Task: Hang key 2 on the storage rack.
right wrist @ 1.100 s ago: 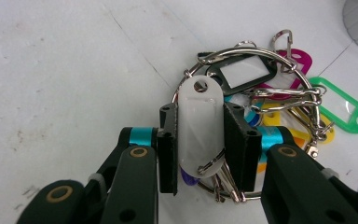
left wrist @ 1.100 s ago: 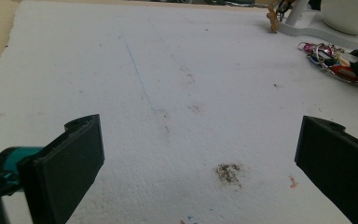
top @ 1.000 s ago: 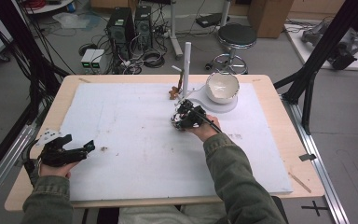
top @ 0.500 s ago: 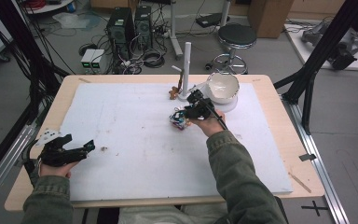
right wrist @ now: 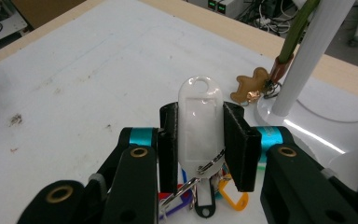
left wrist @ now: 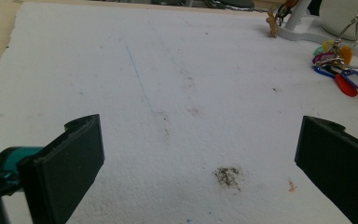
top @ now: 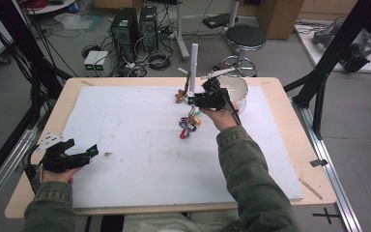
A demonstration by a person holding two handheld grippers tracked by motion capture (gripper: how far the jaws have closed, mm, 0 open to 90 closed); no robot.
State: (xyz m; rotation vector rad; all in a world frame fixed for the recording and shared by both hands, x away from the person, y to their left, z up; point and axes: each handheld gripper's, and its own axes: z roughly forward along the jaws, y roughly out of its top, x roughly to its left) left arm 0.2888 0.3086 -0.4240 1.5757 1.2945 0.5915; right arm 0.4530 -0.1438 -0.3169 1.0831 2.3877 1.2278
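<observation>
1. my right gripper [right wrist: 200,140] is clenched on a white key tag [right wrist: 199,125], lifted above the white mat [top: 140,140].
2. the bunch of coloured tags [top: 189,124] dangles below it, near the white stand [top: 193,60].
3. my left gripper [top: 84,153] hovers spread wide and empty at the mat's near-left edge.

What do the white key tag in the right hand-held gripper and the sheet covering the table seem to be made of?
White key tag: likely glossy plastic, given the bright highlights and clear window. Sheet: probably matte foam board or thick paper, going by its grainy, pitted, stained surface.
</observation>
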